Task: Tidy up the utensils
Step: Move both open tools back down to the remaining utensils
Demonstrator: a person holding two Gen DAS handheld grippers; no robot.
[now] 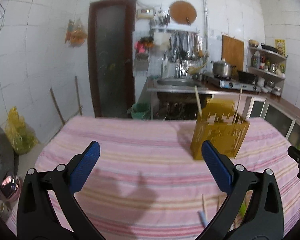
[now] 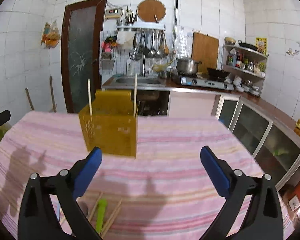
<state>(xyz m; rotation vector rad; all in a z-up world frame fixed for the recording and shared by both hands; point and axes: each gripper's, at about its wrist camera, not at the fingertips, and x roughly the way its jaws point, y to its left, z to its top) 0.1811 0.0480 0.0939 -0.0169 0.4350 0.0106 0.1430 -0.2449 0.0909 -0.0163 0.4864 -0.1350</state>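
Nearest you, on the pink striped cloth that covers the table, the loose utensils lie well short of the yellow perforated holder box: in the right wrist view a bright green plastic handle lies among several pale wooden chopsticks, all of them just behind your right gripper's left finger. In the left wrist view the same pile shows partly hidden behind the right finger of your left gripper: one chopstick end and a pale blue tip, too blurred to name.

Your left gripper stands released, its blue-padded jaws spread wide with nothing between them but cloth. Your right gripper is likewise let go, jaws wide and empty. Both hang above the cloth on your side of the box, the left one to the box's left, the right one to its right. A black part of the right gripper shows at the right edge of the left wrist view.

Farther on, the holder box stands upright on the cloth, toward the table's far edge. Two wooden chopsticks stand in it, one near each side wall, tops rising above the rim.

Beyond the box are the steel sink, a gas stove with a steel pot, and a dark-framed glass door to the box's left.
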